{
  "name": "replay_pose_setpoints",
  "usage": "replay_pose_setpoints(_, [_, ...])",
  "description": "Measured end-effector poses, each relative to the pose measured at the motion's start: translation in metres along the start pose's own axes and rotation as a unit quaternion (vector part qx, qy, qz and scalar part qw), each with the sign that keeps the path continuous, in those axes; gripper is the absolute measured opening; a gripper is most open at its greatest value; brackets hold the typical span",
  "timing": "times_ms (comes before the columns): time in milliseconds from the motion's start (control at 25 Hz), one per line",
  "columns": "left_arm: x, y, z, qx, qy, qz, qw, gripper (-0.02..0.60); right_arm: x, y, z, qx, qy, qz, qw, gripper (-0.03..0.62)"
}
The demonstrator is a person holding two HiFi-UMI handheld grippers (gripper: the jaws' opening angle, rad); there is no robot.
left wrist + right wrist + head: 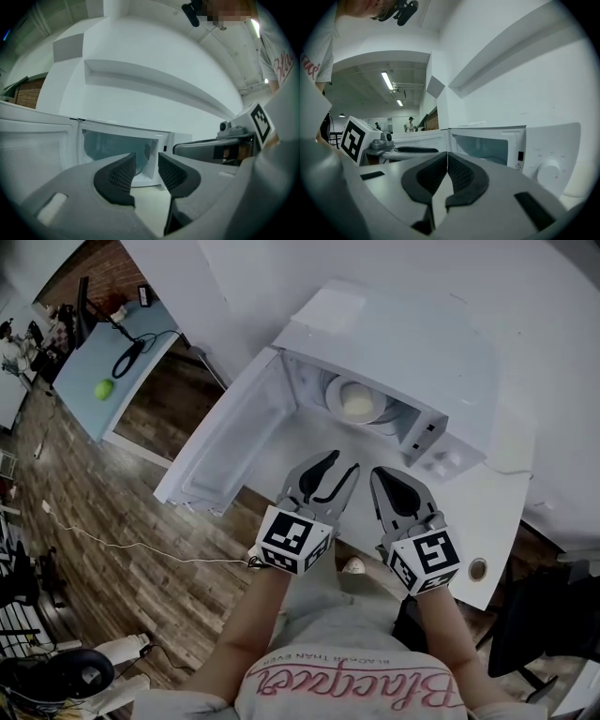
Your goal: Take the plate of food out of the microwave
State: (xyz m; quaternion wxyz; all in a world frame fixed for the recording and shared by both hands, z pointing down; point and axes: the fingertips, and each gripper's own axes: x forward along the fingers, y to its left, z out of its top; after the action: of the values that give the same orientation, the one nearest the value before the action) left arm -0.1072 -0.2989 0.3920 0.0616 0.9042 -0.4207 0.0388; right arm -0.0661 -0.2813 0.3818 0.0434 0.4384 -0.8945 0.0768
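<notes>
1. The microwave [403, 352] stands on the white table [487, 521]. Its door [220, 446] is swung fully open, out to the left of the cavity as you look down on it.
2. The plate [354, 390] sits inside the microwave's cavity, toward the back, with a pale mound of food [359, 406] on it. Neither gripper touches it.
3. Your left gripper [339, 465] hovers just in front of the microwave's opening, pointing into it. Its fingers [123, 174] stand apart with a clear gap, and nothing is between them. Through that gap you look straight into the cavity.
4. Your right gripper [386, 476] is just beside the left one, in front of the right part of the microwave's opening and near the control panel. Its fingers [461, 174] are pressed together at the tips and hold nothing.
5. In the right gripper view, the microwave's round knob [549, 172] sits on the panel to the right of the cavity.
</notes>
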Motion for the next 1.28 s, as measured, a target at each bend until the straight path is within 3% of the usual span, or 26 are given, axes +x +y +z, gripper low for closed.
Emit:
replay_pose_setpoints(200, [0.012, 0.015, -0.016, 0.024, 0.028, 0.002, 0.9993, 0.146, 0.017, -0.002, -0.003, -0.001, 0.008, -0.002, 1.000, 0.012])
replay_pose_setpoints(600, [0.040, 0.040, -0.030, -0.024, 0.020, -0.009, 0.9995, 0.145, 0.045, -0.011, -0.022, 0.007, 0.027, -0.015, 1.000, 0.012])
replay_pose_setpoints(720, [0.048, 0.053, -0.039, -0.067, 0.019, -0.007, 0.9975, 0.145, 0.050, -0.017, -0.026, 0.010, 0.029, -0.023, 0.999, 0.012])
replay_pose_setpoints(880, [0.060, 0.067, -0.053, -0.151, 0.018, -0.021, 0.9882, 0.144, 0.056, -0.024, -0.032, 0.011, 0.038, -0.031, 0.999, 0.012])
replay_pose_setpoints(1040, [0.072, 0.079, -0.068, -0.196, 0.026, -0.023, 0.9801, 0.144, 0.063, -0.029, -0.040, 0.019, 0.046, -0.041, 0.998, 0.012])
replay_pose_setpoints(1280, [0.090, 0.099, -0.093, -0.288, 0.042, -0.018, 0.9566, 0.144, 0.070, -0.037, -0.052, 0.032, 0.059, -0.053, 0.996, 0.012])
